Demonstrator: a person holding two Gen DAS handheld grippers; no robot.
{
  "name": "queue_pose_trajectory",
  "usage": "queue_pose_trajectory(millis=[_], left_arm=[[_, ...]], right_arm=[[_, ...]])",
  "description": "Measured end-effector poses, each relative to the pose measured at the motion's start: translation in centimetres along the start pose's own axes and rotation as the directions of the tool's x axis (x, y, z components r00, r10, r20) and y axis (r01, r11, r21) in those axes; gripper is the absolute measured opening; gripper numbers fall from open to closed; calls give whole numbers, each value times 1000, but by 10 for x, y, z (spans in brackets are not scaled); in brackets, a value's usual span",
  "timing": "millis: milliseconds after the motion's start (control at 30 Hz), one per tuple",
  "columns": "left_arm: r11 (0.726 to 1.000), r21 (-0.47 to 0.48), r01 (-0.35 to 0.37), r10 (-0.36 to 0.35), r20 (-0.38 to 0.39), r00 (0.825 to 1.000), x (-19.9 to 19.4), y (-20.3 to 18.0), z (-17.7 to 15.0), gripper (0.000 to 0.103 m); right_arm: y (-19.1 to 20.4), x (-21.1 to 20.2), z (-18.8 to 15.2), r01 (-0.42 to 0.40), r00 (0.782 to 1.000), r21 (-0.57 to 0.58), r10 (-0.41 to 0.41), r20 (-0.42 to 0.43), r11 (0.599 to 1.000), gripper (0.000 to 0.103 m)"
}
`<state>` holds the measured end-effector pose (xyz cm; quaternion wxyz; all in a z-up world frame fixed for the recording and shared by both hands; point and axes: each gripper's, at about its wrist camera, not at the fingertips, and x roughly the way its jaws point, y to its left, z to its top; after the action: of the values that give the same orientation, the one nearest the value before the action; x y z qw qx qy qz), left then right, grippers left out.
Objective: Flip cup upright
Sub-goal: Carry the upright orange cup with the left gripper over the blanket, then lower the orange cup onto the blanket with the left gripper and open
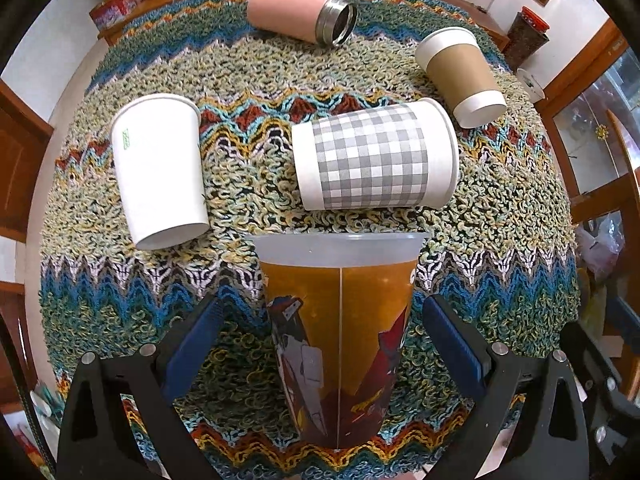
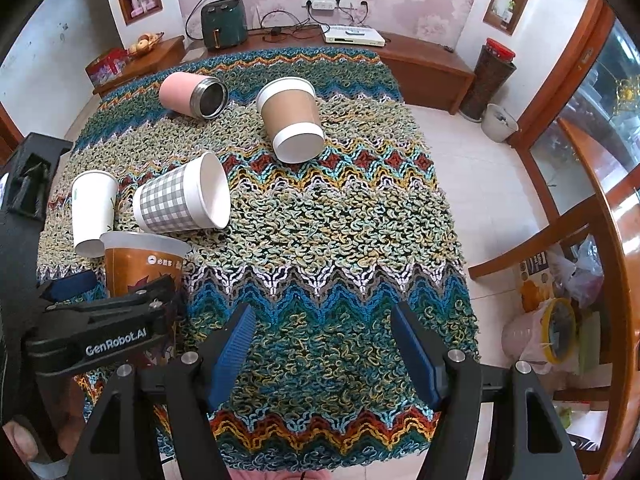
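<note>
An orange printed plastic cup (image 1: pixel 340 340) stands upright on the woven cloth, rim up, between the open fingers of my left gripper (image 1: pixel 326 344); the blue pads stand apart from its sides. It also shows in the right wrist view (image 2: pixel 140 264), partly hidden by the left gripper body. A grey checked paper cup (image 1: pixel 374 156) (image 2: pixel 182 196), a white paper cup (image 1: pixel 160 170) (image 2: pixel 93 210), a brown-sleeved paper cup (image 1: pixel 460 76) (image 2: pixel 292 120) and a pink steel tumbler (image 1: pixel 300 12) (image 2: pixel 192 94) all lie on their sides. My right gripper (image 2: pixel 326 346) is open and empty over the cloth's near right part.
The colourful zigzag cloth (image 2: pixel 340 240) covers the table. A wooden sideboard (image 2: pixel 420 64) with an air fryer (image 2: pixel 223 22) stands behind. A tiled floor, a white bin (image 2: pixel 498 122) and bags (image 2: pixel 560 320) lie to the right.
</note>
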<state>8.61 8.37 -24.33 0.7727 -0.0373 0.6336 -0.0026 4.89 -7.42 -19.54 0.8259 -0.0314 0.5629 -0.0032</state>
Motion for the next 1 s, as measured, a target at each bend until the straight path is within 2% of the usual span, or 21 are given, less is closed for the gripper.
queue_pose_trajectory(millis=[267, 333, 500, 533, 667, 1000], left_arm=[[1000, 8, 9, -8, -57, 998, 16, -6, 5, 99], [1000, 13, 11, -10, -66, 998, 20, -8, 6, 86], [1000, -5, 9, -9, -75, 997, 25, -6, 8, 80], [1000, -8, 11, -12, -72, 997, 25, -4, 9, 77], [1000, -6, 23, -23, -60, 998, 20, 2, 8, 77], [999, 32, 12, -13, 34, 999, -7, 5, -4, 76]], right_arm=[[-1, 1, 2, -12, 1000, 8, 12, -4, 1000, 71], [-1, 1, 3, -12, 1000, 9, 12, -4, 1000, 71], [-1, 0, 3, -13, 1000, 5, 13, 1, 1000, 71], [-1, 0, 2, -13, 1000, 6, 13, 1, 1000, 71], [-1, 0, 2, -20, 1000, 7, 20, -2, 1000, 71], [-1, -3, 0, -35, 999, 16, 35, -5, 999, 71]])
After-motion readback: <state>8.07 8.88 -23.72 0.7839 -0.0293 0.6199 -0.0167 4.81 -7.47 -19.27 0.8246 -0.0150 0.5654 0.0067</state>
